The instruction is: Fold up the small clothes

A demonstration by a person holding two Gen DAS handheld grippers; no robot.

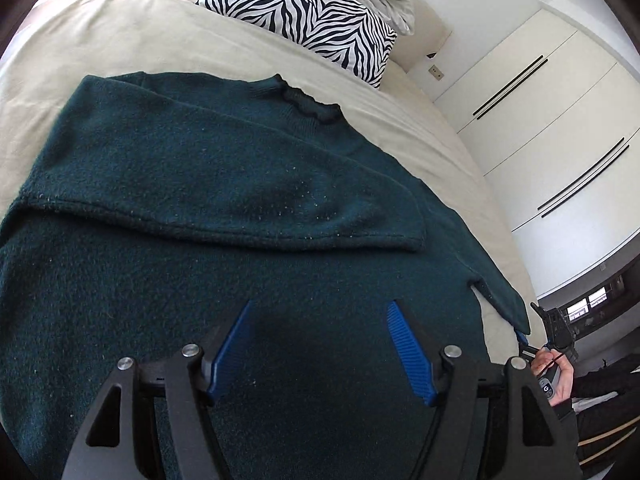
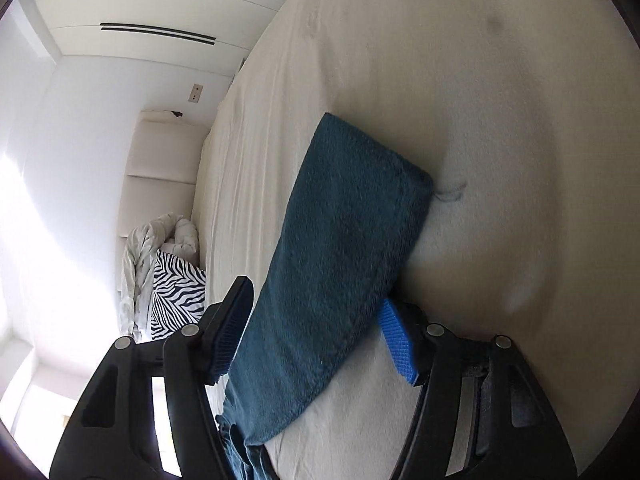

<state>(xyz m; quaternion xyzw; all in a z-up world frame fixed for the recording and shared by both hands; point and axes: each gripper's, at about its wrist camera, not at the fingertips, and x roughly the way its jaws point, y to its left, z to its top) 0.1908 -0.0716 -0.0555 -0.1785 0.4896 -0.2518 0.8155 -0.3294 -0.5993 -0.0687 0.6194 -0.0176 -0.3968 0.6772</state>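
Sweater [image 1: 200,200] soft, thick, floppy; take sleeve [image 2: 340,240] near cuff. Left tongs [image 1: 322,304] apart, empty. Right tongs [image 2: 316,292] apart, straddling sleeve at frame centre.

sweater [image 1: 208,184]: dark teal green all over, flecked with tiny pale lint specks; the collar rib looks almost black
sleeve [image 2: 344,248]: the same teal, reading bluer and lighter in the right wrist view, with a fine ribbed texture
bed sheet [image 1: 120,36]: plain cream beige; off-white in the right wrist view, with one faint grey smudge
pillow [image 1: 312,12]: black-and-white zebra stripes
duvet [image 2: 160,240]: crumpled pale grey-white
wardrobe doors [image 1: 560,120]: white with thin black bar handles
wall [image 2: 100,112]: white
left gripper [image 1: 320,308]: black frame, silver screw heads, bright blue ribbed fingers [image 1: 408,352]
right gripper [image 2: 314,292]: black frame, blue ribbed fingers [image 2: 396,340]
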